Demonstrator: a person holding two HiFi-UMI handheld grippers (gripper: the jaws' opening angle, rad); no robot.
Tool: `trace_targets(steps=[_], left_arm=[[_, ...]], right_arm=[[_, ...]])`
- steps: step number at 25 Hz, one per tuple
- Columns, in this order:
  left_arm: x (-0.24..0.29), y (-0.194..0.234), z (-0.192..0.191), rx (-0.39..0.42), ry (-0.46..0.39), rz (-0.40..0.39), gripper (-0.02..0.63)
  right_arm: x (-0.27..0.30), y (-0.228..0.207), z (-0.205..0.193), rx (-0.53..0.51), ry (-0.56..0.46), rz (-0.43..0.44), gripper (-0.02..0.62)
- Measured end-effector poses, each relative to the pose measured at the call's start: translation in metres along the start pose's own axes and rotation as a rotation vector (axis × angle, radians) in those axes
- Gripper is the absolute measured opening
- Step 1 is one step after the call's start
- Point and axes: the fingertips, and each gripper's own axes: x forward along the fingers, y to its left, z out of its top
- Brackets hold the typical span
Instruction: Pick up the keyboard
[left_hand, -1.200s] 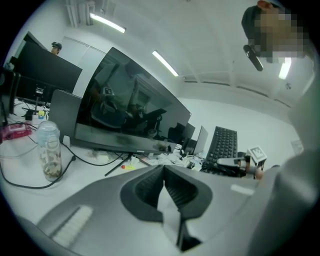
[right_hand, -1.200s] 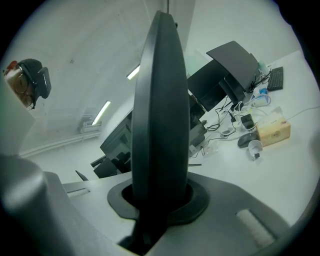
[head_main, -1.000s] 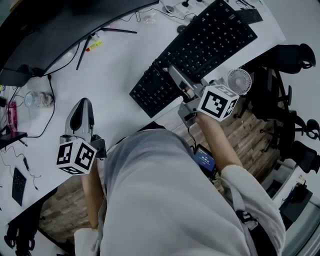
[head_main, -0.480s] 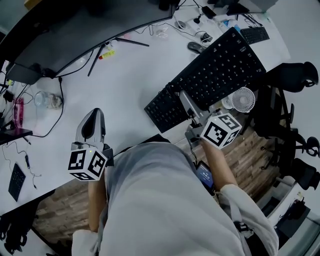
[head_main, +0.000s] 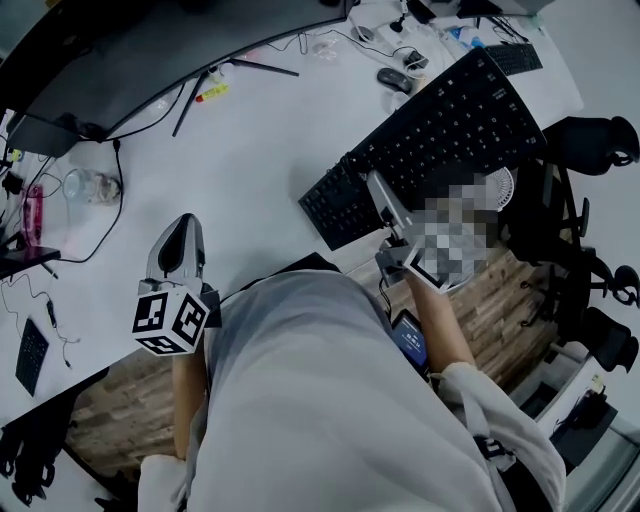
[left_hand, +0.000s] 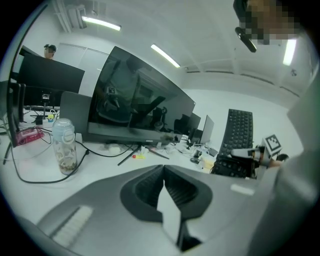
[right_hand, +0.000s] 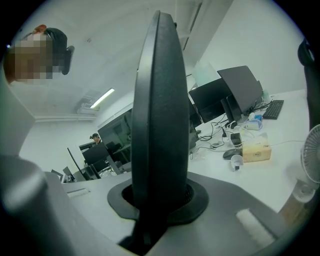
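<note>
The long black keyboard (head_main: 440, 140) hangs tilted over the right part of the white desk (head_main: 260, 160). My right gripper (head_main: 378, 190) is shut on the middle of its near long edge. In the right gripper view the keyboard (right_hand: 160, 115) stands edge-on, clamped between the jaws of the right gripper (right_hand: 157, 200). My left gripper (head_main: 180, 235) hovers over the desk's near left part, apart from the keyboard. Its jaws meet with nothing between them in the left gripper view (left_hand: 163, 172). That view also shows the keyboard (left_hand: 239, 130) far to the right.
A curved monitor (head_main: 150, 50) spans the back of the desk, with cables below it. A clear jar (head_main: 85, 185) stands at the left. A mouse (head_main: 394, 79) and a second keyboard (head_main: 515, 58) lie at the back right. Office chairs (head_main: 590, 150) stand right of the desk.
The right gripper has kept its hold while the keyboard rolled a little and shifted slightly. The left gripper has sunk a bit toward the desk.
</note>
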Motion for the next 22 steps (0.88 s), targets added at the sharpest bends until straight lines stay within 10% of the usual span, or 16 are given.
trace_targets(steps=[22], left_arm=[[0.002,0.008,-0.001,-0.041,0.0,-0.011,0.0]], right_arm=[[-0.008,-0.004,-0.006,-0.006,0.032,-0.048,0.067]])
